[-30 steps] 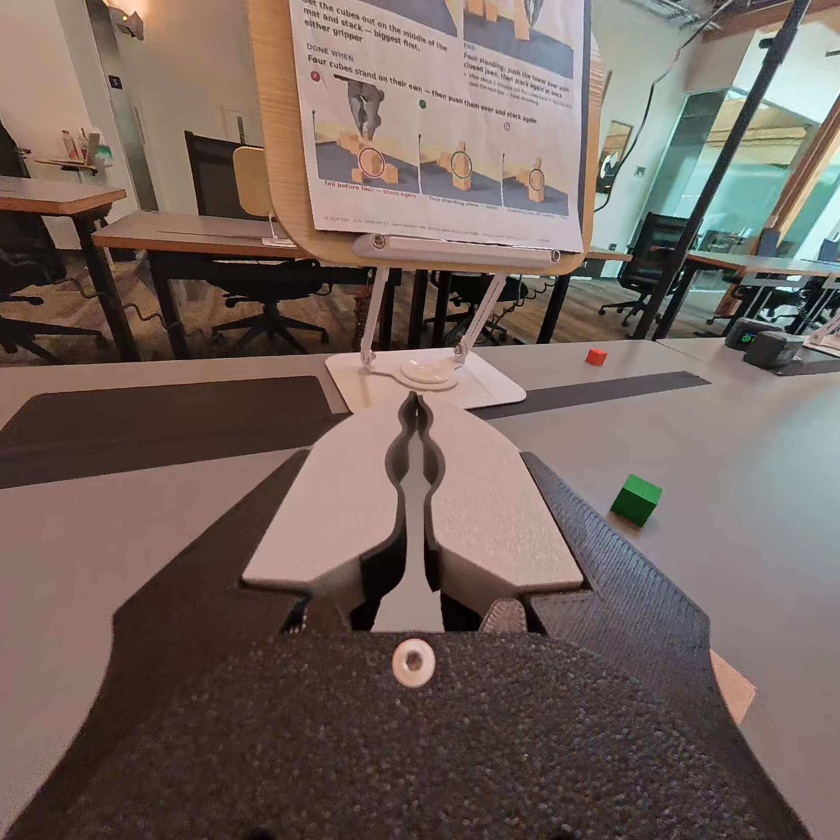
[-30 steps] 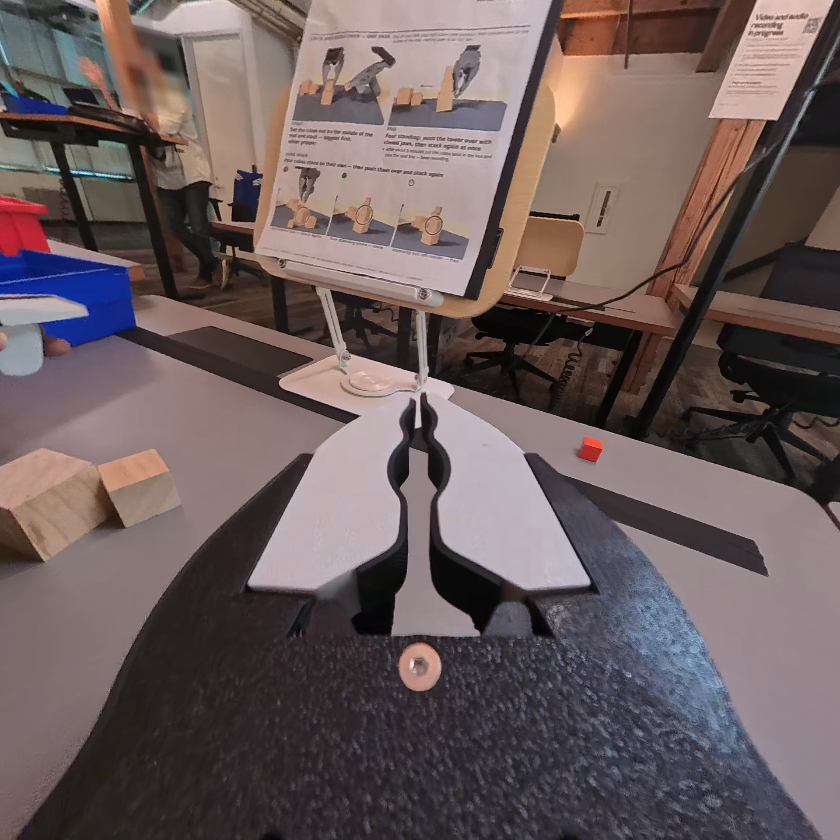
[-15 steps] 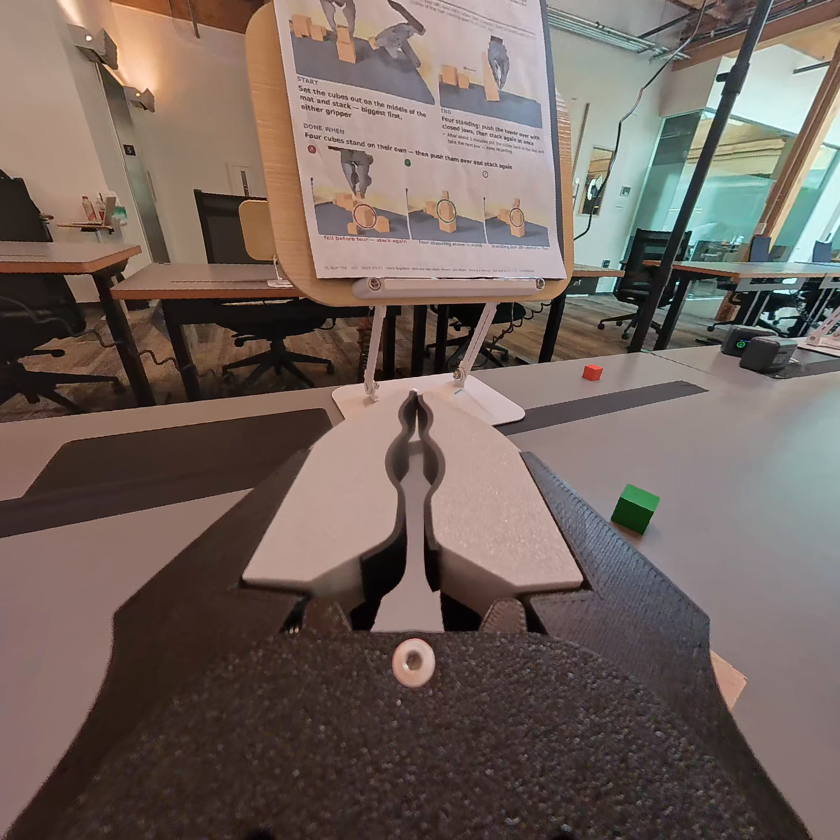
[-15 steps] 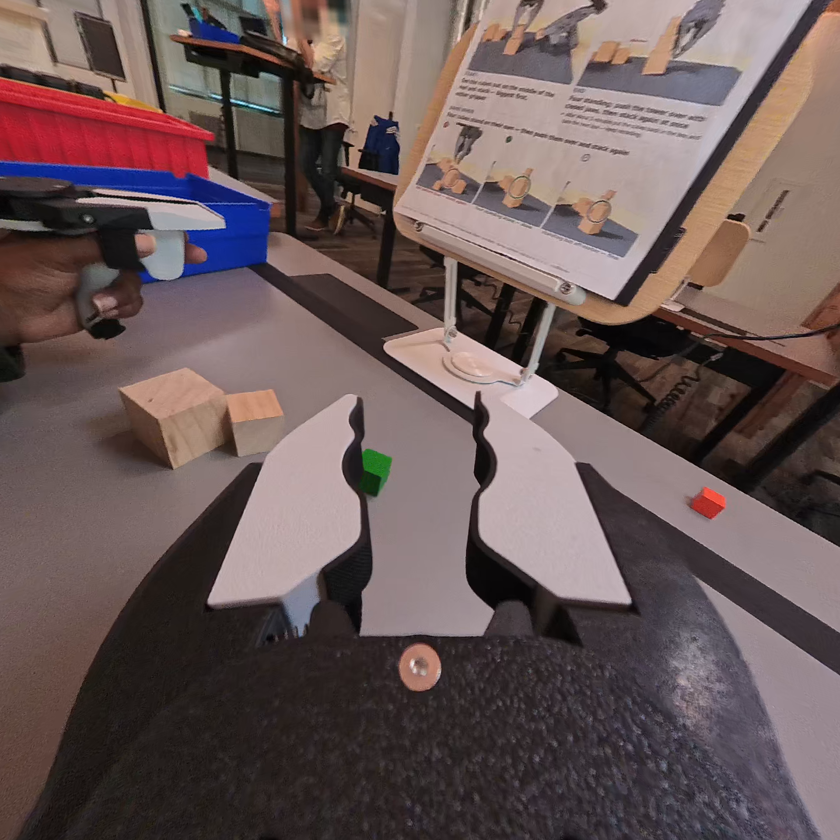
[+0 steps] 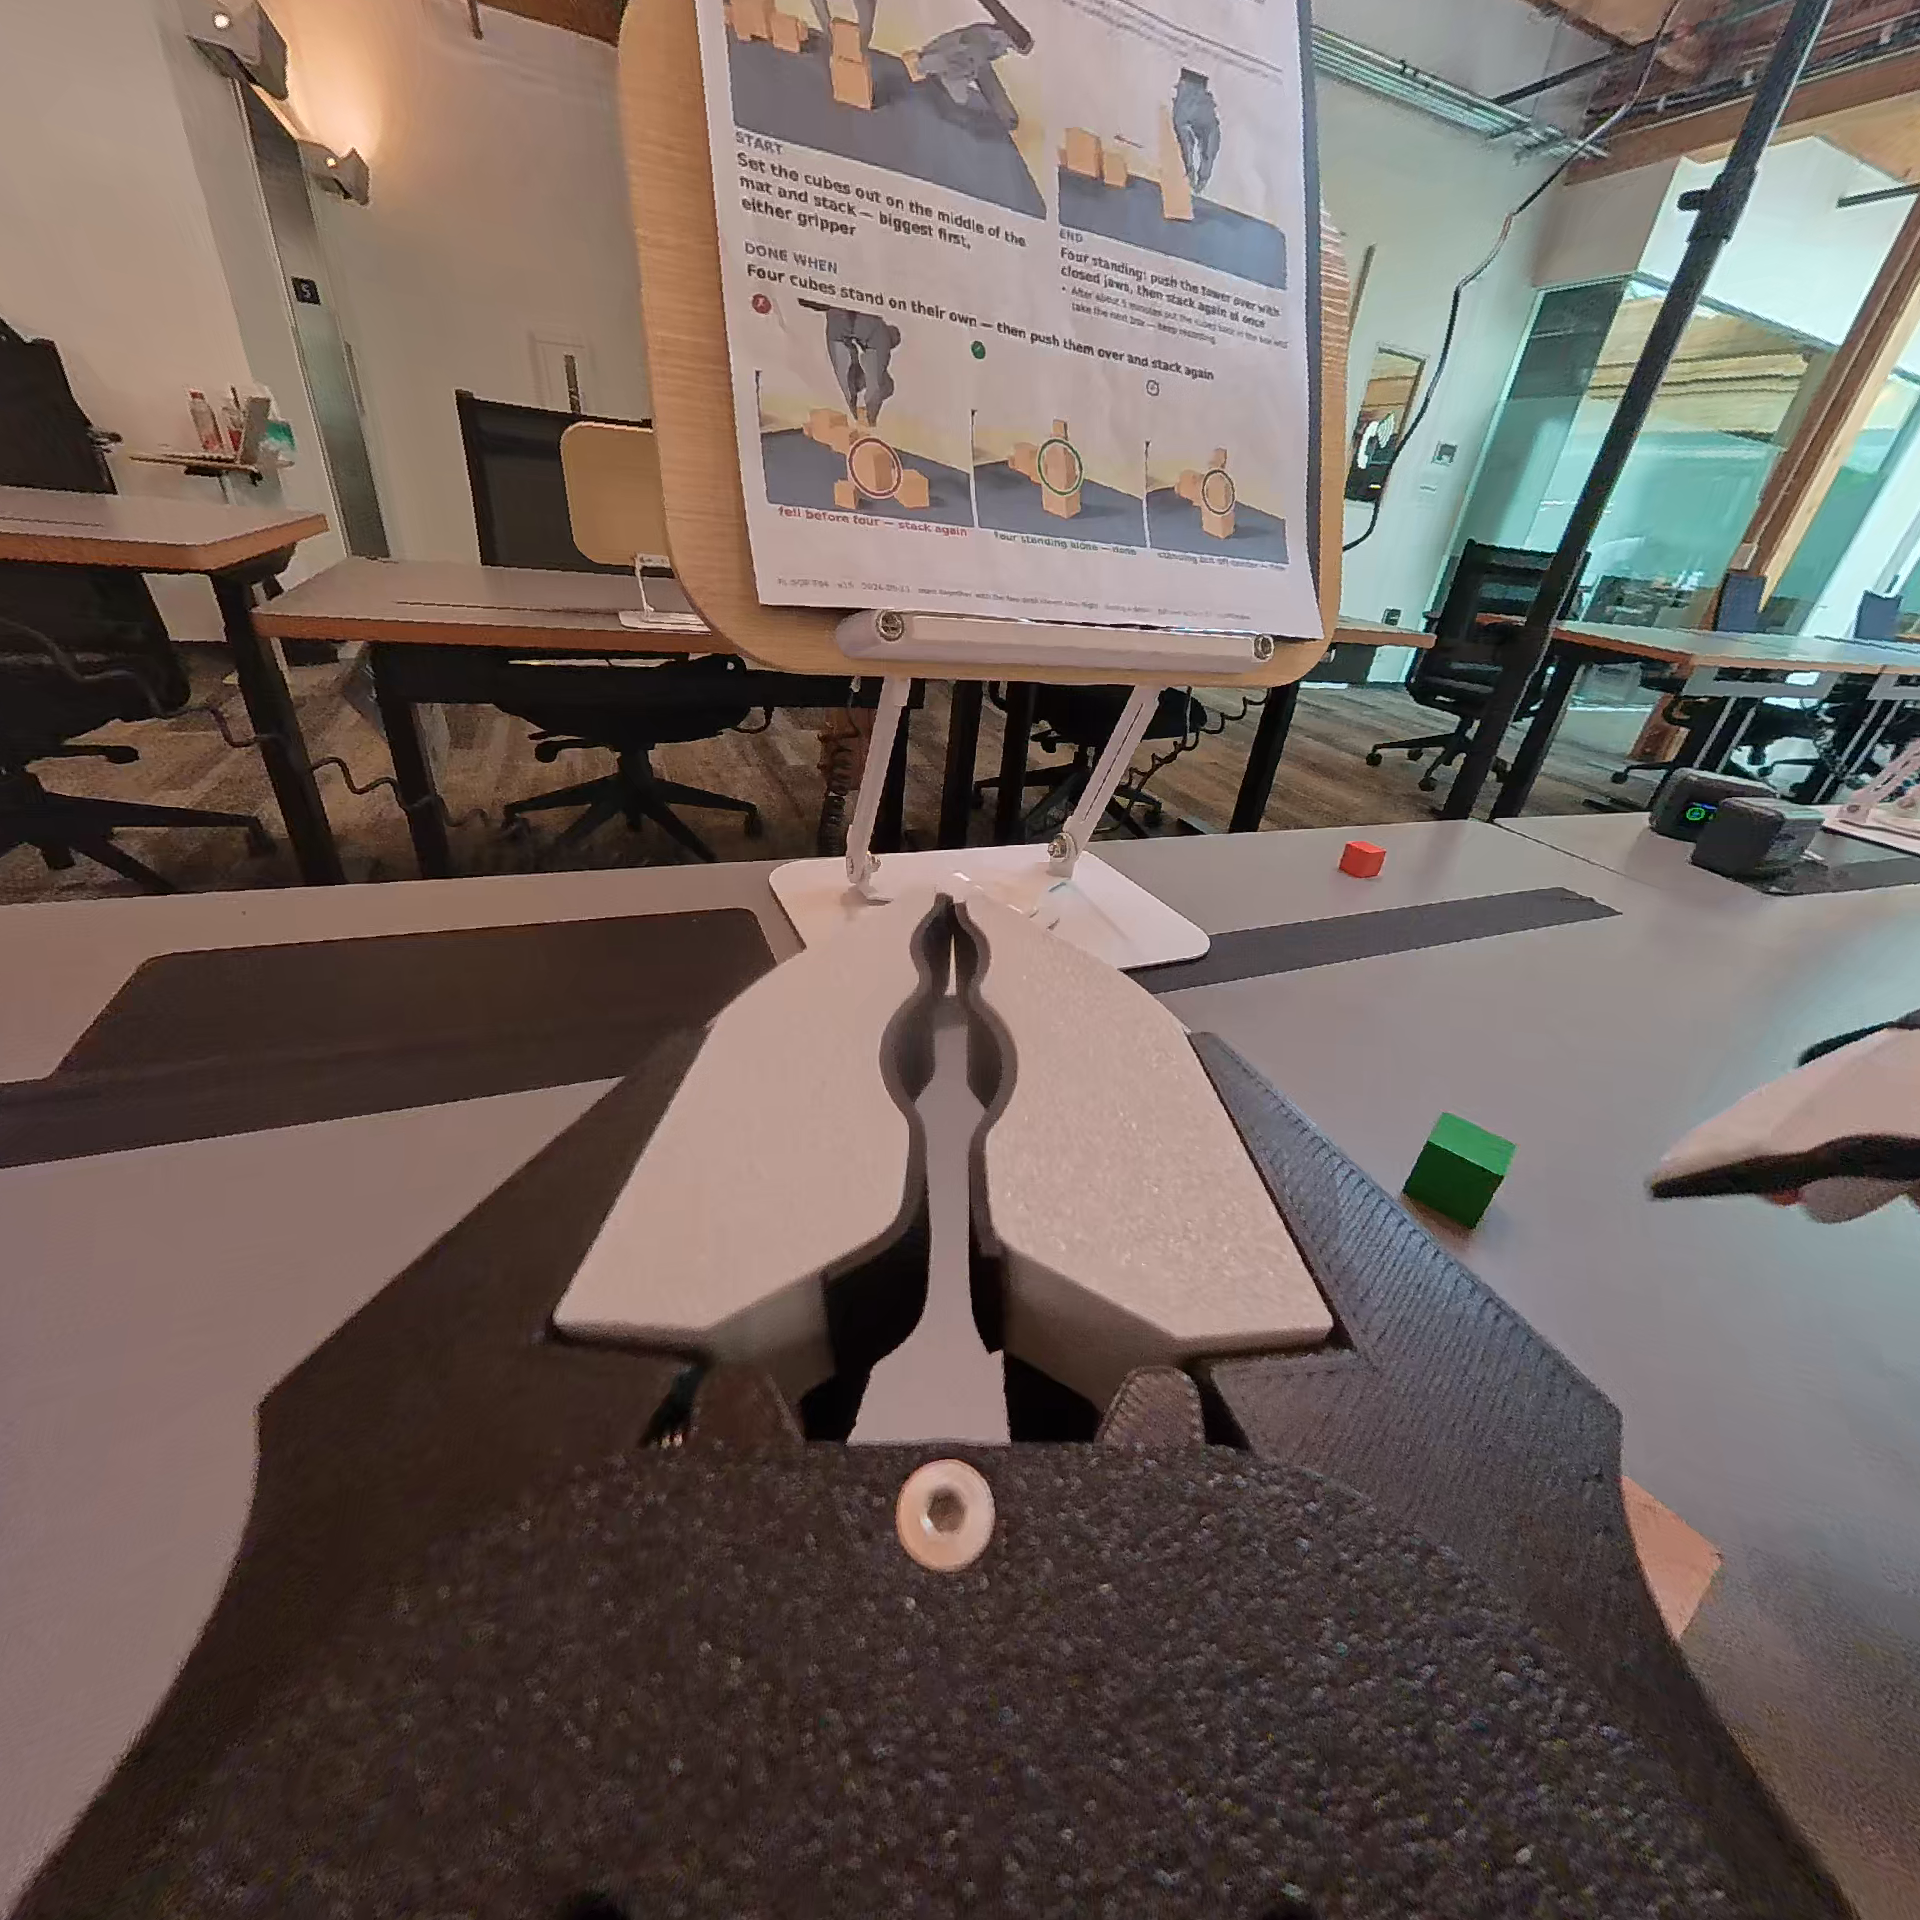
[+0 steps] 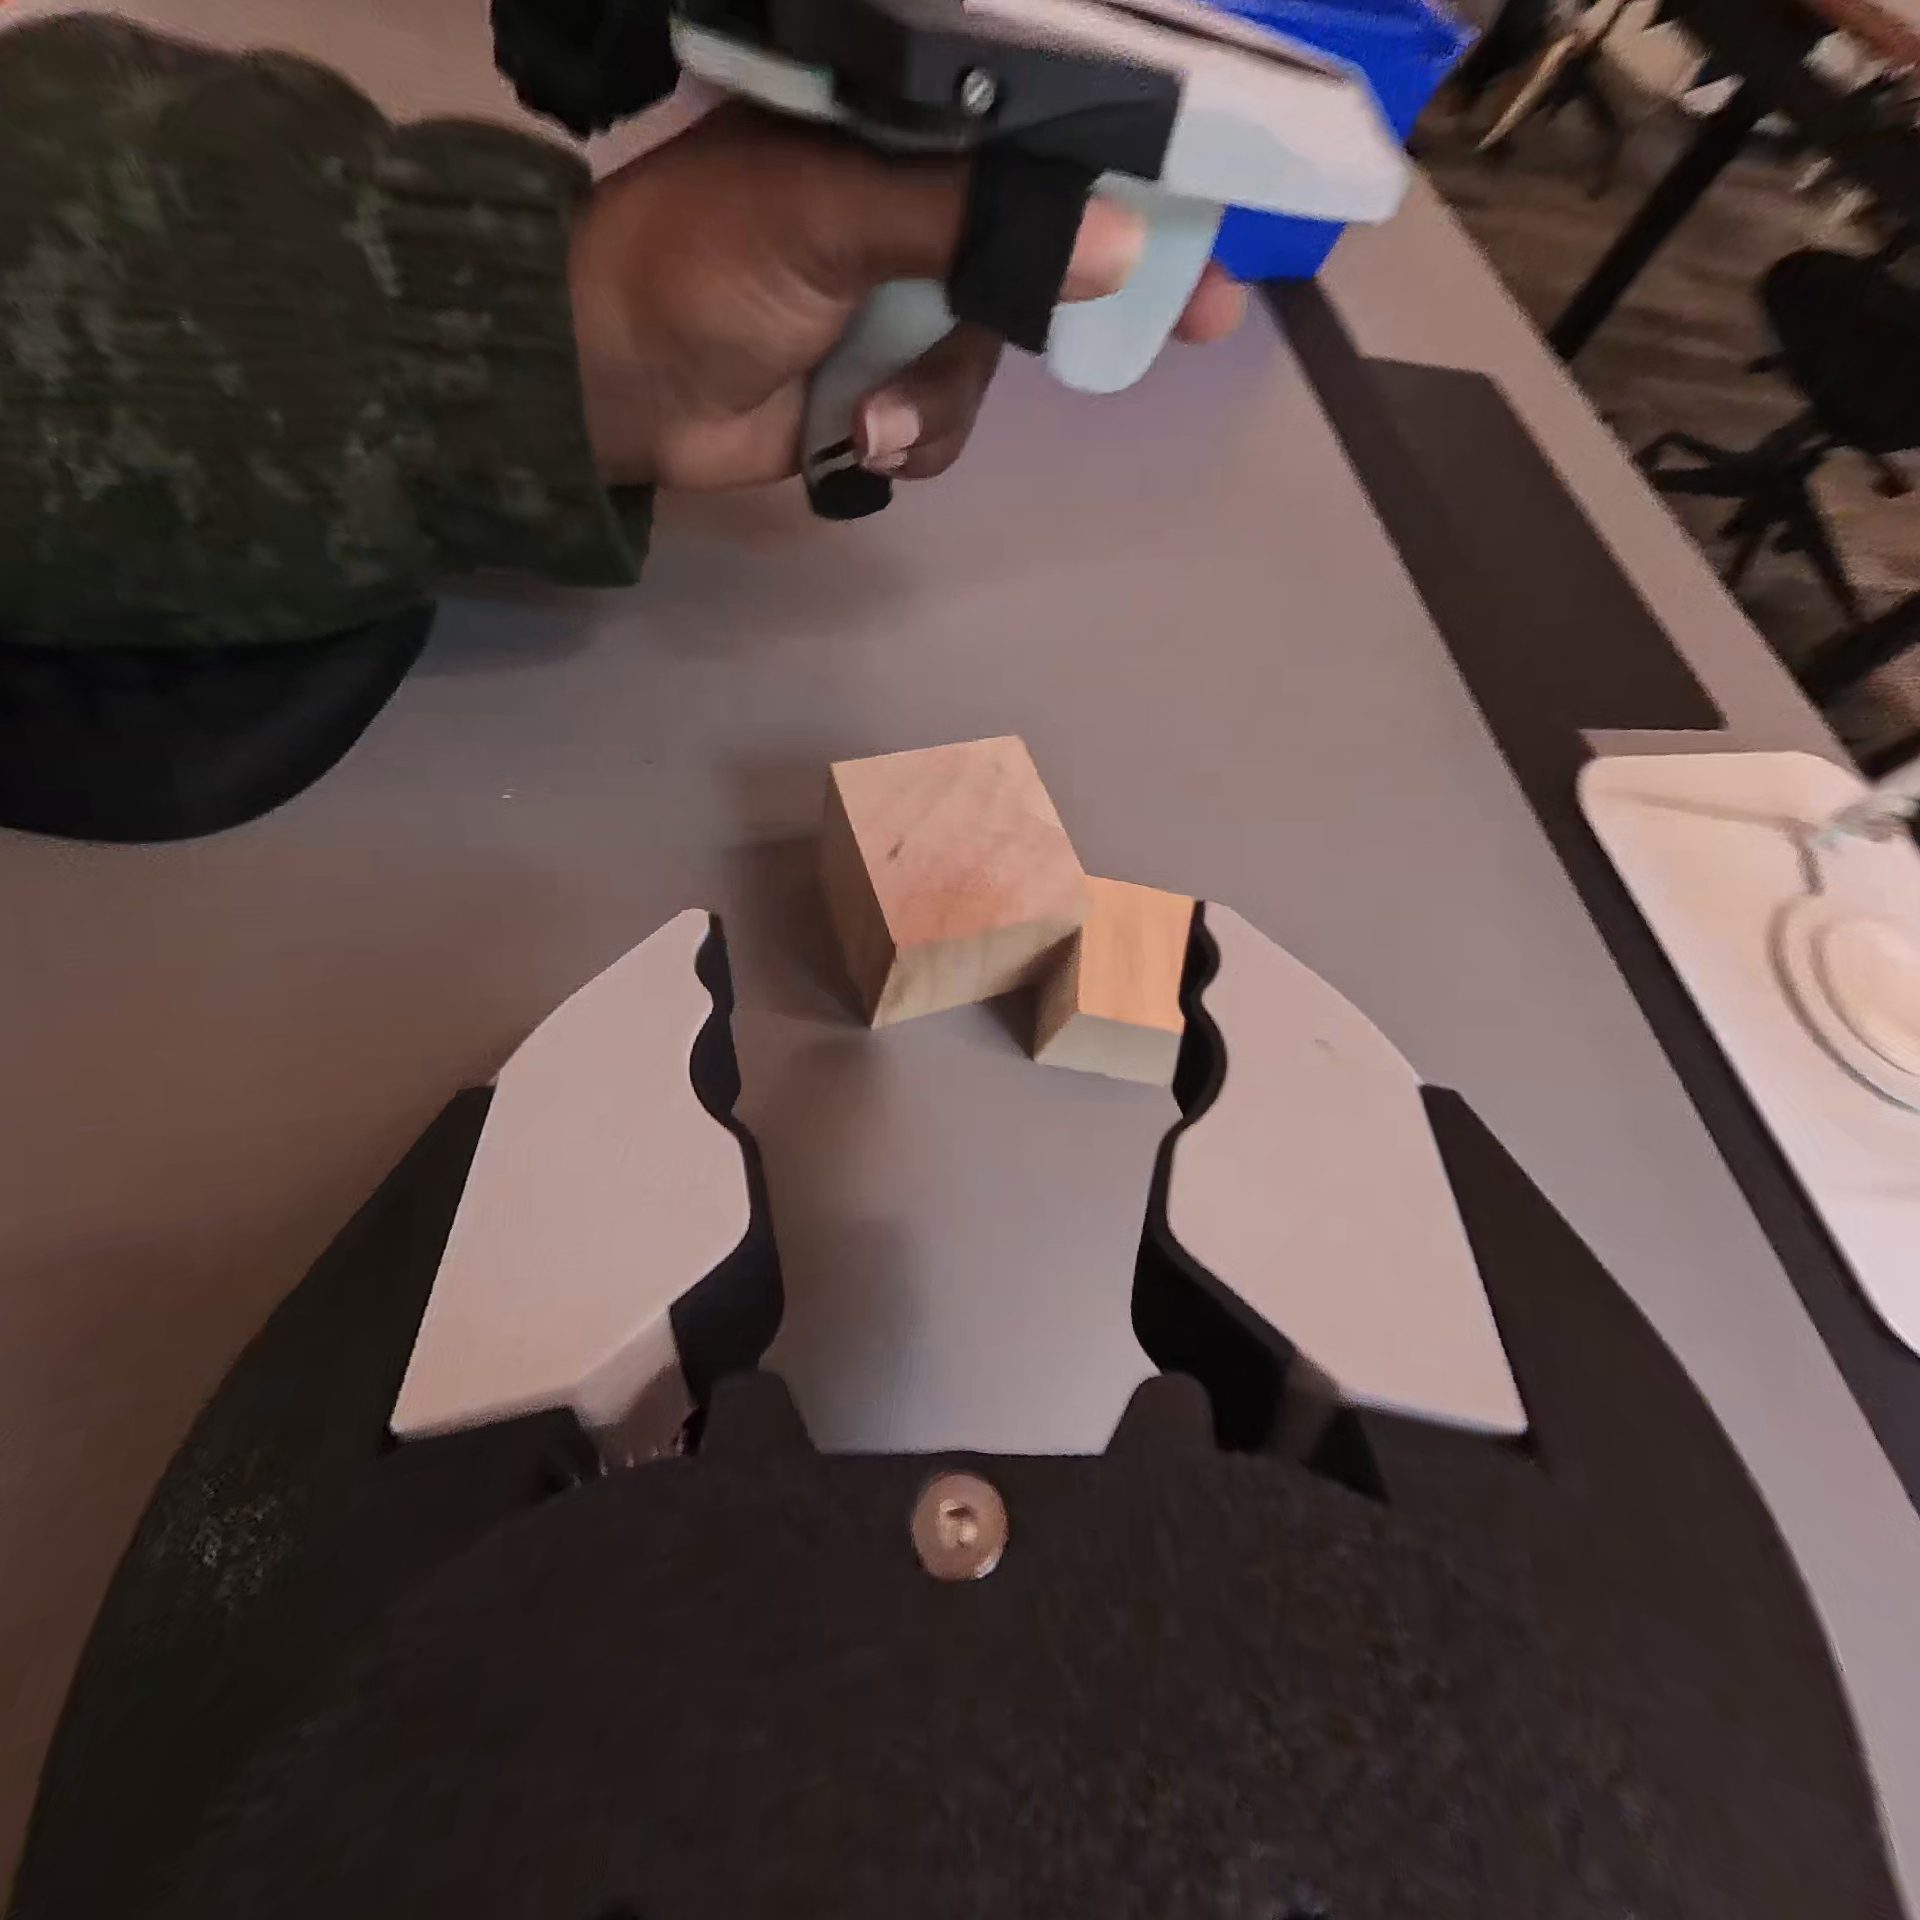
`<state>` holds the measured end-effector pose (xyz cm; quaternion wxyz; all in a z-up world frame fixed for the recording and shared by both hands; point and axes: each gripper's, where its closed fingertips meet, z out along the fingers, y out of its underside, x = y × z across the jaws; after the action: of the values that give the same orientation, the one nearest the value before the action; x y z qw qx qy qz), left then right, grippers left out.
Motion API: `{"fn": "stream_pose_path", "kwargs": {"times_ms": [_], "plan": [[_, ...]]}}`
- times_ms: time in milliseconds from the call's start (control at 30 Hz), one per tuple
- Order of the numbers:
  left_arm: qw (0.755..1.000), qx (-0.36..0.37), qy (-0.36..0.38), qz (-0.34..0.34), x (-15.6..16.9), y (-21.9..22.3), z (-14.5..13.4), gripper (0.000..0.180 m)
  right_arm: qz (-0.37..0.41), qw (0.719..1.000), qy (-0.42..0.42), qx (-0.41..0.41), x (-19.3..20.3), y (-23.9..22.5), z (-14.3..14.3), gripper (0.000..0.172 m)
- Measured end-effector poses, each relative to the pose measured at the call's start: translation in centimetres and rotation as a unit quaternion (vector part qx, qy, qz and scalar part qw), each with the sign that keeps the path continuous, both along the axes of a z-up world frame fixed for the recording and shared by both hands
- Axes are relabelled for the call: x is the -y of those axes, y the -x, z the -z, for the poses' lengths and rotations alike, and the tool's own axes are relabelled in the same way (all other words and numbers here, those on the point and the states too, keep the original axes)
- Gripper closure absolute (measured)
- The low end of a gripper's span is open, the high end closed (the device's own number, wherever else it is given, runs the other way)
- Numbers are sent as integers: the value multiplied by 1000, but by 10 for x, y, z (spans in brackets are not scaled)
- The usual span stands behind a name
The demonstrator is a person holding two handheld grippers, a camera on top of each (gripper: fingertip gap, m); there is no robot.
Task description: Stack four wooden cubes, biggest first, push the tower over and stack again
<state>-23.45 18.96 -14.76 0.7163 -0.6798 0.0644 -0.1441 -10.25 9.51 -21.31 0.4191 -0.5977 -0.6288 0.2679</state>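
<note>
Right gripper: spread wide, empty, over large wooden cube touching small wooden cube; centre on one. Left gripper: clenched, empty.

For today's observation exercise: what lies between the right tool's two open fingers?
In the right wrist view, the right tool frames two touching wooden cubes, larger and smaller, on the grey table.

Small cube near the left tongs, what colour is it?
Green. The small cube sits on the grey table, clearest in the left wrist view.
</note>
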Motion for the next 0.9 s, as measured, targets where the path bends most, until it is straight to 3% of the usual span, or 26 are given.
{"fn": "stream_pose_path", "kwargs": {"times_ms": [300, 400, 433, 667, 900], "plan": [[1000, 18, 2, -8, -3, 14, -1, 180, -70, 987, -1, 145, -6, 47, 39, 85], [1000, 25, 2, -8, -5, 16, -1, 180, -78, 981, -2, 177, -5, 49, 47, 104], [1000, 28, 2, -7, -5, 17, -1, 180, -74, 981, -10, 178, -6, 49, 47, 113], [999, 31, 7, 2, -5, 10, 3, 180, -76, 983, -12, 166, 6, 46, 43, 115], [1000, 19, -4, 5, 0, 7, 0, 180, -51, 994, -1, 99, 4, 11, -2, 115]]}}
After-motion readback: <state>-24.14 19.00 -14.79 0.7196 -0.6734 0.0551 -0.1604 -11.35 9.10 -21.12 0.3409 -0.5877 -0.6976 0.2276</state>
